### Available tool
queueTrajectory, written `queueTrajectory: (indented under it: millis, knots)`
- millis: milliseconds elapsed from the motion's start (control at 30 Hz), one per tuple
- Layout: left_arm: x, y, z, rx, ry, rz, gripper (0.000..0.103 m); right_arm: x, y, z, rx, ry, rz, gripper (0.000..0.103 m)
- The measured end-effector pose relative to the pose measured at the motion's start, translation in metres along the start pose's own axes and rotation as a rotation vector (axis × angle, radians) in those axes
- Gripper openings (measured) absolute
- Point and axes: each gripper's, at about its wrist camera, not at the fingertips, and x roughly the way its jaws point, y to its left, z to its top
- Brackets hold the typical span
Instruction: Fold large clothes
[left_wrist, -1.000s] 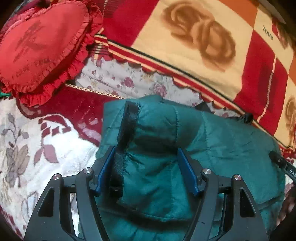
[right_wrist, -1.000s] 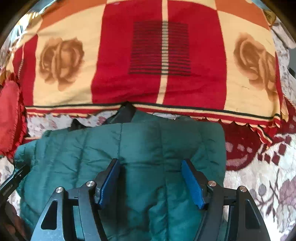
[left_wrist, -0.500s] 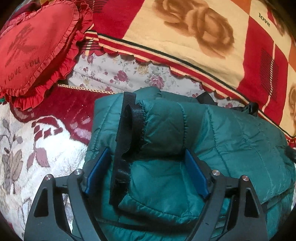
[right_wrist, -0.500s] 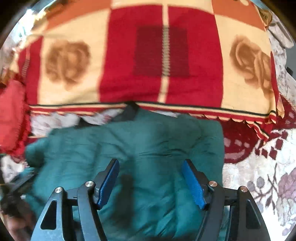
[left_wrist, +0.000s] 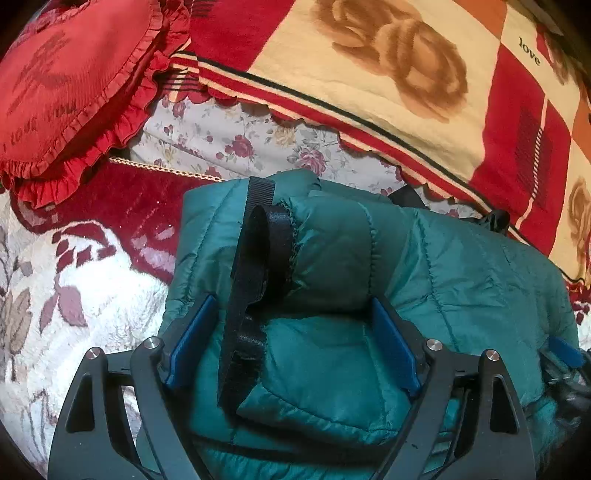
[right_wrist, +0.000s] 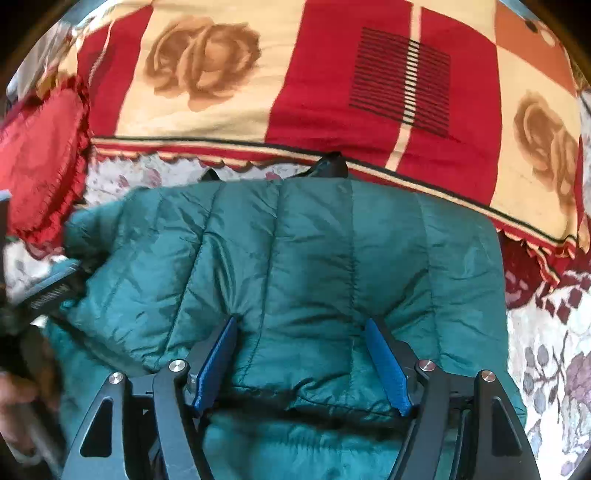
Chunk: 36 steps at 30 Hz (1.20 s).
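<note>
The green quilted jacket (right_wrist: 314, 266) lies folded into a thick bundle on the patterned bed cover (left_wrist: 74, 295), its long axis running crosswise in front of both tools, its quilting seams running away from them. One end, with a sleeve cuff (left_wrist: 332, 258) and black strap (left_wrist: 255, 280) on top, sits between the fingers of the left hand-held gripper (left_wrist: 291, 347); its jaws stand spread wide on either side of that fold, not squeezing it. The right hand-held gripper (right_wrist: 303, 365) is likewise spread, its blue pads pressed into the padding nearer the other end. Beyond the jacket lies a rose-patterned blanket (right_wrist: 295, 92); ahead-left of the left tool rests a red heart cushion (left_wrist: 74, 81).
</note>
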Motion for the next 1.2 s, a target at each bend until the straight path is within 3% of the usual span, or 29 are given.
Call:
queueTrajectory:
  millis: [100, 200, 367, 533, 733, 833, 1067, 1200]
  knots:
    - [0.0, 0.002, 0.0, -0.008, -0.001, -0.01, 0.085, -0.033, -0.021, -0.001, 0.066, -0.079, 0.004, 0.069]
    - [0.0, 0.002, 0.0, -0.006, -0.002, -0.007, 0.085, -0.049, -0.048, -0.002, 0.122, -0.109, -0.047, 0.069]
    - [0.0, 0.002, 0.0, -0.009, -0.002, -0.015, 0.086, -0.018, -0.079, -0.012, 0.178, -0.011, -0.086, 0.07]
    - [0.001, 0.0, 0.0, -0.001, -0.002, -0.015, 0.089, -0.006, -0.084, -0.016, 0.196, -0.001, -0.075, 0.074]
    - [-0.034, 0.019, -0.003, -0.04, 0.0, -0.05, 0.088, -0.07, -0.091, -0.029, 0.222, -0.081, -0.028, 0.074]
    - [-0.059, 0.029, -0.016, -0.03, -0.006, -0.032, 0.088, -0.098, -0.093, -0.043, 0.195, -0.086, -0.049, 0.074]
    - [-0.106, 0.061, -0.067, -0.059, 0.007, -0.033, 0.088, -0.129, -0.092, -0.088, 0.205, -0.047, -0.01, 0.074]
    - [-0.133, 0.065, -0.098, -0.02, -0.006, -0.011, 0.088, -0.144, -0.082, -0.117, 0.181, -0.031, 0.008, 0.074]
